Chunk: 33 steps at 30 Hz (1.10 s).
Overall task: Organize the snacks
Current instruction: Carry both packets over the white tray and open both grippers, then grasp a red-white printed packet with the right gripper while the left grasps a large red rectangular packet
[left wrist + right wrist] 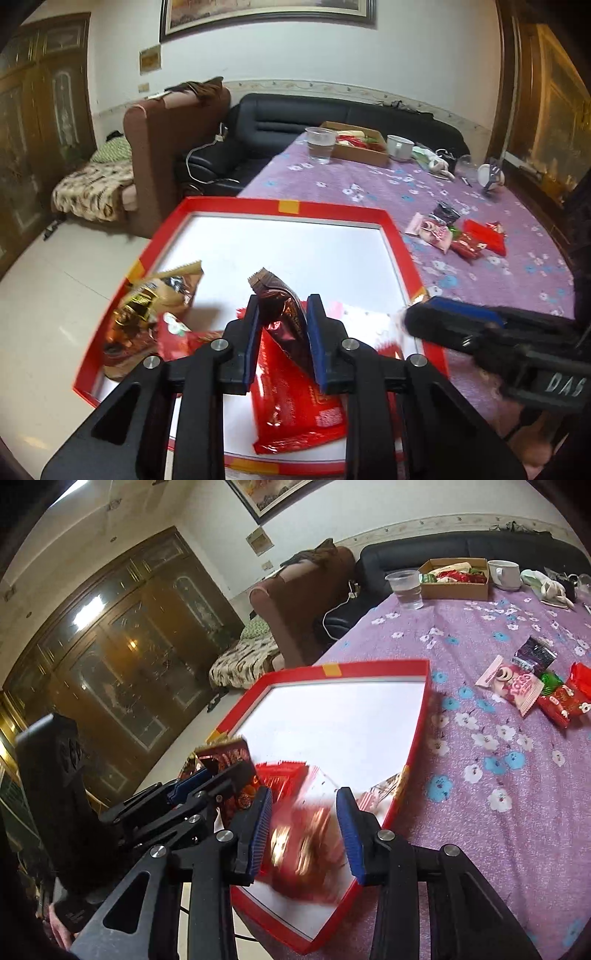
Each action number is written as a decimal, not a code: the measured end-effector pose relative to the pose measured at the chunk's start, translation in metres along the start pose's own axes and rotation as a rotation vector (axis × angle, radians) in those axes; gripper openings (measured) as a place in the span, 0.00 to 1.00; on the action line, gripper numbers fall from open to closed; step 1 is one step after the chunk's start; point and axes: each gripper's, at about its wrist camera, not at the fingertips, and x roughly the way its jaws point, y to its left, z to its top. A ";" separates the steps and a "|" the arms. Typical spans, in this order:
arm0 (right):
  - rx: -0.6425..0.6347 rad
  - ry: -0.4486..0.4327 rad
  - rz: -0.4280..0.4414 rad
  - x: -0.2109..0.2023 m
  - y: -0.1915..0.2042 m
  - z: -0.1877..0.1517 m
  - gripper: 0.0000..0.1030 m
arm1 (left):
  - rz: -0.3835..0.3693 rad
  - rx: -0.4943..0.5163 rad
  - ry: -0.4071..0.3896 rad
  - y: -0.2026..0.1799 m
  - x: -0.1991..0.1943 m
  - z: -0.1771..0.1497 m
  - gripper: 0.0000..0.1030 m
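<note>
A red box with a white floor (332, 214) (369, 670) lies at the table's left edge. My left gripper (285, 325) (221, 771) hovers over its near part. A dark brown snack packet (282, 314) leans slantwise between the parted blue pads, loose. A gold packet (159, 299) and a large red packet (295, 406) lie in the box. My right gripper (306, 830) (410, 317) is over the box's right side, jaws apart. A blurred red-gold packet (303, 849) shows between and below its fingers. Loose pink (513, 686), dark (535, 653) and red (561, 701) packets lie on the cloth.
A purple flowered cloth (369, 184) covers the table. At its far end stand a plastic cup of water (320, 144), a cardboard box of snacks (364, 147) and a white mug (399, 146). A black sofa (280, 114) lies beyond, bare floor to the left.
</note>
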 end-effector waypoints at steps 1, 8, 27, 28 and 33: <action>0.003 -0.005 -0.001 -0.002 -0.003 0.000 0.37 | 0.008 0.001 -0.003 0.000 0.000 0.001 0.23; 0.044 -0.008 -0.007 -0.008 -0.020 0.001 0.37 | 0.034 0.016 -0.017 -0.001 -0.002 0.004 0.23; 0.148 -0.025 -0.048 -0.036 -0.080 0.000 0.38 | 0.020 0.100 -0.037 -0.046 -0.006 0.009 0.67; 0.160 -0.026 -0.057 -0.040 -0.087 -0.001 0.38 | 0.002 0.121 -0.031 -0.055 -0.004 0.008 0.67; 0.254 -0.063 -0.164 -0.075 -0.148 0.007 0.40 | -0.059 0.209 -0.006 -0.089 0.002 0.003 0.67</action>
